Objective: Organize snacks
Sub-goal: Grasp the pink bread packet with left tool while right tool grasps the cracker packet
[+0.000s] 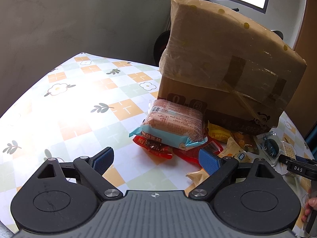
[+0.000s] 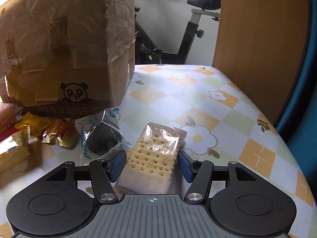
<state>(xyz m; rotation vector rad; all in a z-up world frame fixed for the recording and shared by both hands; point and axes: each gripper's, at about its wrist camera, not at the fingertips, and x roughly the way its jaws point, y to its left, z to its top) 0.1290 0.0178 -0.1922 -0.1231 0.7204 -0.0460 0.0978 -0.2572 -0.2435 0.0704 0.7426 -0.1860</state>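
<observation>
step: taking one snack for sorting
cracker pack (image 2: 152, 156): on the tablecloth (image 2: 208, 99), near the cardboard box (image 2: 65, 45)
right gripper (image 2: 152, 163): jaws astride it; not yet pinching
left gripper (image 1: 156, 159): spread wide, empty
next: close, then lift

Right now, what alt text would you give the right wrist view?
The right gripper straddles a clear-wrapped cracker pack on a flowered tablecloth, pads close beside it but not clearly pressing. A dark wrapped snack and yellow and red packets lie left, before a taped cardboard box.
</observation>
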